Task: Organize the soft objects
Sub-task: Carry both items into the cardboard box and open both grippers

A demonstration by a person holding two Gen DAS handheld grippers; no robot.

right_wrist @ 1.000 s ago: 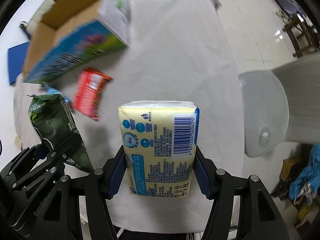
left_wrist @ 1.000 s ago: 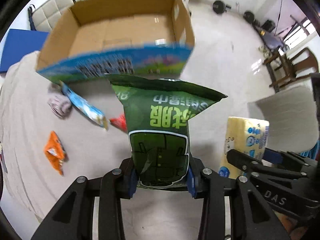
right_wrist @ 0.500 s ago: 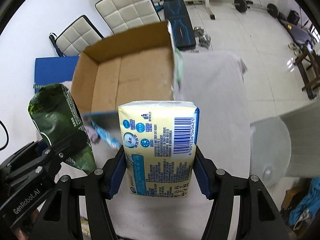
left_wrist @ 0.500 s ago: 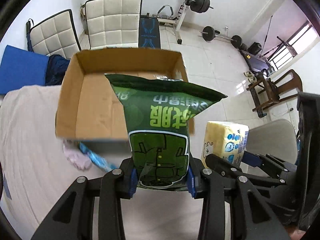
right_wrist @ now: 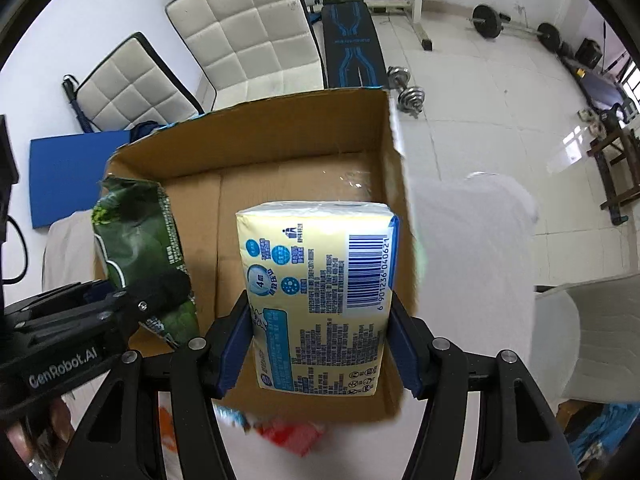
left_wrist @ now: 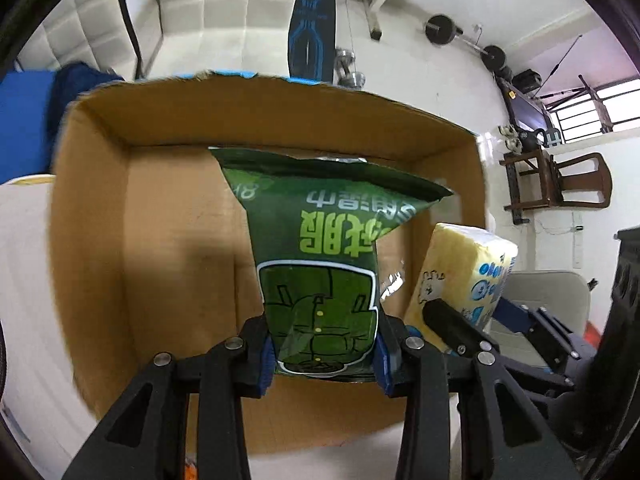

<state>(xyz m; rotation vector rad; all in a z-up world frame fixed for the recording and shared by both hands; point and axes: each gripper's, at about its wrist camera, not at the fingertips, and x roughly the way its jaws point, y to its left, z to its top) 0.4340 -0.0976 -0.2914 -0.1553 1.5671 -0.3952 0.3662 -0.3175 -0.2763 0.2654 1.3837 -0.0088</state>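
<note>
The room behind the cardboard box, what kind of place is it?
Probably a home room used as a gym: a weight bench, a dumbbell on the tiled floor, and barbell plates.

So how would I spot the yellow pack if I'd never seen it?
Find the big open cardboard box. Above its right side, the right claw grips a blocky pale yellow tissue pack. Unlike the crinkly green bag beside it, it has a blue barcode.

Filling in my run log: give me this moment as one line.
left gripper: shut on green snack bag | right gripper: shut on yellow tissue pack | both over open cardboard box | nothing released
</note>
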